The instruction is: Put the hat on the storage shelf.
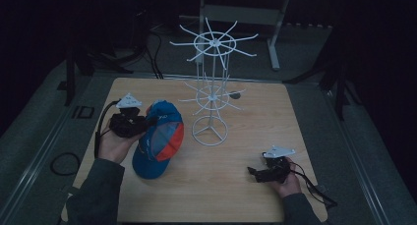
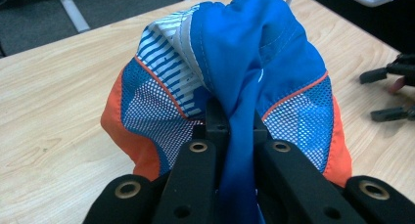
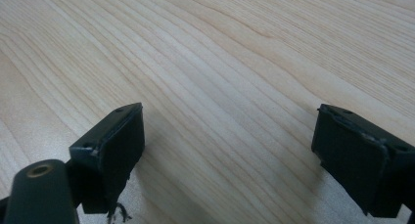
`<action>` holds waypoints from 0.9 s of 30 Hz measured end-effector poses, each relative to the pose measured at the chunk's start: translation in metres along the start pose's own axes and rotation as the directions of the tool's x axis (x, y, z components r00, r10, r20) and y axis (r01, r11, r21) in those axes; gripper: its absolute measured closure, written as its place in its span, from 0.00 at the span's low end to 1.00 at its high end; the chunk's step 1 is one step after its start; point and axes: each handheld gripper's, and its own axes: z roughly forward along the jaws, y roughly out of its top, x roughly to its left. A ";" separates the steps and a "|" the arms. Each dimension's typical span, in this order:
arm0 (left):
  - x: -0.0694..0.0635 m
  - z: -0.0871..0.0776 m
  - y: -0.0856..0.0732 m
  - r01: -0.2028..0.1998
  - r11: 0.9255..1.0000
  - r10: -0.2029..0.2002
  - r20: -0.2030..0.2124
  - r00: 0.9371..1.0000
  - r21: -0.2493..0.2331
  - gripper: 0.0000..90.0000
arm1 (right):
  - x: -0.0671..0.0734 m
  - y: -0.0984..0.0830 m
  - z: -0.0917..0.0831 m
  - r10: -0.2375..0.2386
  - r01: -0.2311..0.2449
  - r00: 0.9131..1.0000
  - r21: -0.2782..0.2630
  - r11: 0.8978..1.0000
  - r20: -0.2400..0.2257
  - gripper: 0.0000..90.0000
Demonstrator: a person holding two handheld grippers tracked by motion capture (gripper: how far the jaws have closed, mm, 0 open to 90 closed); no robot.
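Note:
A blue cap [image 1: 158, 141] with orange and white mesh panels lies on the left half of the wooden table [image 1: 236, 185]. My left gripper [image 1: 147, 122] is shut on a fold of the cap's blue fabric [image 2: 244, 111], seen bunched between the jaws in the left gripper view. My right gripper [image 1: 254, 173] rests low at the table's front right, open, its two pads [image 3: 117, 150] wide apart over bare wood. That right gripper's jaws [image 2: 391, 94] show at the far right in the left gripper view.
A white wire display stand [image 1: 211, 92] with two tiers of radiating hooks rises from a ring base behind the cap at mid-table. A metal frame leg [image 1: 275, 33] and cables lie on the dark floor beyond the table.

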 end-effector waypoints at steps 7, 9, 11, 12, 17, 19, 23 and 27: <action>0.001 -0.005 0.001 0.000 1.000 0.000 -0.006 1.000 -0.015 0.98 | 0.000 0.000 0.000 0.001 -0.001 1.000 0.000 1.000 0.000 0.13; 0.001 -0.006 0.002 -0.001 1.000 0.001 -0.009 1.000 -0.022 0.98 | 0.000 0.000 0.000 0.001 -0.001 1.000 0.000 1.000 0.000 0.13; 0.001 -0.008 0.003 -0.005 1.000 0.005 -0.011 1.000 -0.023 0.98 | 0.000 0.000 0.000 0.001 -0.001 1.000 0.000 1.000 0.000 0.13; 0.001 -0.008 0.004 -0.008 1.000 0.007 -0.011 1.000 -0.025 0.98 | 0.000 0.000 0.000 0.001 -0.001 1.000 0.000 1.000 0.000 0.13; -0.001 -0.012 0.007 -0.016 0.999 0.016 -0.013 1.000 -0.040 0.98 | 0.000 0.000 0.000 0.003 -0.003 1.000 0.001 1.000 0.000 0.13; -0.001 -0.013 0.008 -0.022 0.999 0.022 -0.016 1.000 -0.041 0.98 | 0.000 0.000 0.000 0.004 -0.004 1.000 0.001 1.000 0.000 0.13; -0.002 -0.016 0.009 -0.027 0.998 0.027 -0.018 0.999 -0.050 0.98 | 0.000 0.000 0.000 0.003 -0.003 1.000 0.001 1.000 0.001 0.13; -0.002 -0.018 0.011 -0.030 0.998 0.029 -0.019 0.999 -0.062 0.98 | 0.000 0.000 0.000 0.002 -0.002 1.000 0.001 1.000 0.000 0.13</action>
